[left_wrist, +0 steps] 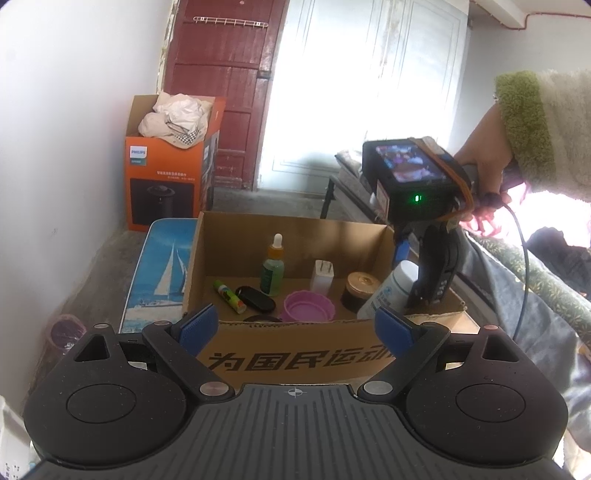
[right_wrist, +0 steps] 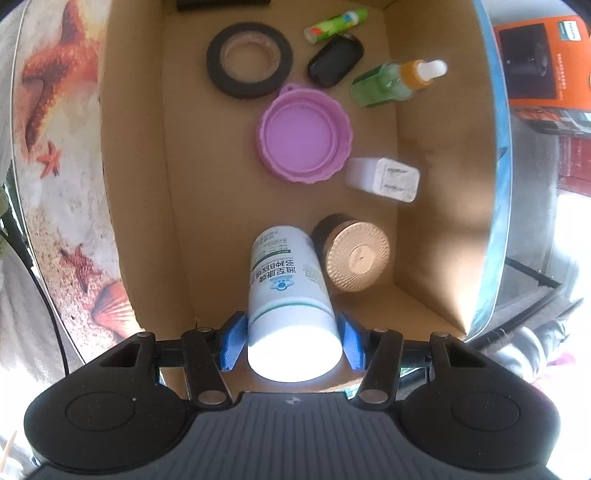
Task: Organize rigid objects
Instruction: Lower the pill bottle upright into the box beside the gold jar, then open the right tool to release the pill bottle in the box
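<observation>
An open cardboard box (left_wrist: 295,236) (right_wrist: 140,184) holds several items. My right gripper (right_wrist: 291,341) is shut on a white pill bottle (right_wrist: 288,280), which stands in the box beside a gold-lidded jar (right_wrist: 356,256); bottle (left_wrist: 391,288) and jar (left_wrist: 360,290) also show in the left wrist view. Also inside are a pink lid (right_wrist: 304,134) (left_wrist: 308,306), a white charger (right_wrist: 384,179), a green dropper bottle (right_wrist: 395,81) (left_wrist: 273,266), a black key fob (right_wrist: 334,61), a green glue stick (right_wrist: 334,26) and a black tape roll (right_wrist: 249,61). My left gripper (left_wrist: 295,328) is open and empty before the box's near wall.
The box sits on a board printed with a sailboat (left_wrist: 162,273) and starfish (right_wrist: 55,155). An orange Philips carton (left_wrist: 170,162) with cloth in it stands by the white wall and a red door (left_wrist: 229,74). A patterned cloth (left_wrist: 535,295) lies right of the box.
</observation>
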`<state>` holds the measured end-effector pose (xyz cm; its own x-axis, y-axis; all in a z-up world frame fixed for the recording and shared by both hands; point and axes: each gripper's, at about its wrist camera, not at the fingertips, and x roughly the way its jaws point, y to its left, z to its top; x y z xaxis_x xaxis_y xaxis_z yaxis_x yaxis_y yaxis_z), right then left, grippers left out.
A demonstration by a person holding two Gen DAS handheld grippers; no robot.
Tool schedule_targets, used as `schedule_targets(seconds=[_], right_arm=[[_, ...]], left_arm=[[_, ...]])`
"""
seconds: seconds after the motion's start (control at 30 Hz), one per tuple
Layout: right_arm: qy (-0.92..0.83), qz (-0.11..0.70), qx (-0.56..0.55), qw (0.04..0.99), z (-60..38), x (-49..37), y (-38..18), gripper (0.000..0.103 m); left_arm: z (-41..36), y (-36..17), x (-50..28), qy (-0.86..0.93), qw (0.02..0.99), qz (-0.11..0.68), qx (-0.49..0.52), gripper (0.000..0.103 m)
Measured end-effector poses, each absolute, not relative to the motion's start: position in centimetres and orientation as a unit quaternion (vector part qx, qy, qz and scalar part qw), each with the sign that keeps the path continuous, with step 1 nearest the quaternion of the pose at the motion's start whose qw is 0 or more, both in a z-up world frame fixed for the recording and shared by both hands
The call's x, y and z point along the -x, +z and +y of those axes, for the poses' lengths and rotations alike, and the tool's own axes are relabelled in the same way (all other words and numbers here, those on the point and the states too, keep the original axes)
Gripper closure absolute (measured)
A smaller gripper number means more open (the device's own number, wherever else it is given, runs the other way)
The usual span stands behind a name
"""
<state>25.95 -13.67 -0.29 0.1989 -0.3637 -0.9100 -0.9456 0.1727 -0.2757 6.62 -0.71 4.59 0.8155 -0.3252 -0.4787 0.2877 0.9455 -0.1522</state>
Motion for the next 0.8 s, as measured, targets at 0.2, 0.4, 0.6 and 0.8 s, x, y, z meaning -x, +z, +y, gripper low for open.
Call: schedule_targets(seconds=[0.2, 0.4, 0.6, 0.8], right_arm=[[0.297, 0.568, 0.541, 0.545, -13.9, -26.5, 1.2, 0.047], [0.339, 0.581, 0.505, 0.541, -14.5, -26.3, 2.0, 0.049], [0.348, 0.579, 0.473, 0.565, -15.4, -26.7, 2.4, 0.049], [0.352, 0.556, 0.455, 0.6, -15.9, -26.5, 2.6, 0.039]], left_arm=[[-0.9, 4.5, -6.8, -0.16, 0.951, 0.261, 0.037, 0.01], [-1.3, 4.4, -7.1, -0.166, 0.949, 0.266, 0.038, 0.01], [-1.8, 4.5, -7.0, -0.167, 0.949, 0.267, 0.031, 0.01], [-2.3, 4.6, -6.9, -0.162, 0.949, 0.271, 0.025, 0.01]])
